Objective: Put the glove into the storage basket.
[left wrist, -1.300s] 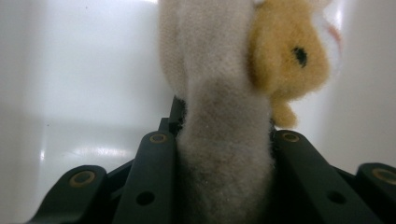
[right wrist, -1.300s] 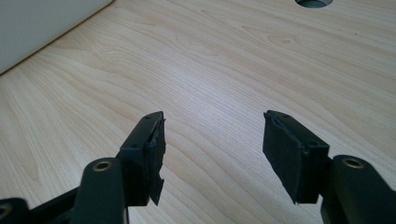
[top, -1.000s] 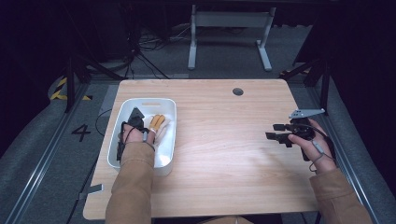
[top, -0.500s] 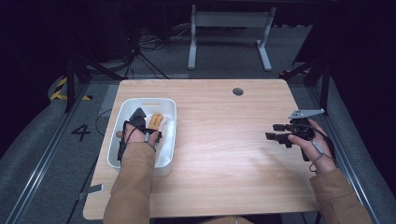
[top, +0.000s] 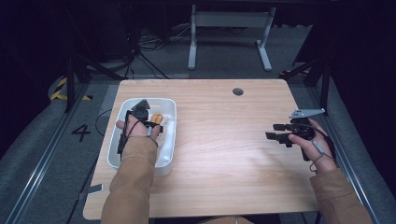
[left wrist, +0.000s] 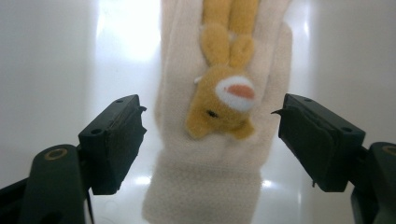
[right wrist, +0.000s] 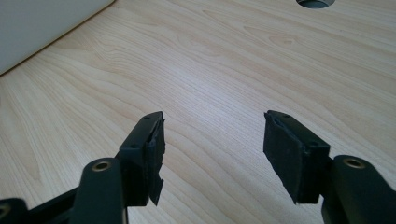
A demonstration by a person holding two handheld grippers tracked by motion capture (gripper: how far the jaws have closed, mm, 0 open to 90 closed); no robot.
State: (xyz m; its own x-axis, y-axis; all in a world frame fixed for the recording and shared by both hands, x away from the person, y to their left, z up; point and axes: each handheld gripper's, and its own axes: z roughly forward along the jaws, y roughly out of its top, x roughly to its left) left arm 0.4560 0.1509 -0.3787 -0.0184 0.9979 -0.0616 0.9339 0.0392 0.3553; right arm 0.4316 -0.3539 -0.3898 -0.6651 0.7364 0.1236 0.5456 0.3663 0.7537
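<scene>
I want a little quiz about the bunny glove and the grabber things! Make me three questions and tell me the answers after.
1. True or false: the cream knitted glove with the orange plush bunny lies inside the white plastic tub.
2. The left gripper has its jaws: A) shut on the glove, B) open on either side of the glove, C) resting on the bare table.
3. Fill in: the right gripper hangs open above the light wooden ____.

Key: 1 true. 2 B: both jaws stand apart, one each side, not touching the glove. 3 table.
</scene>
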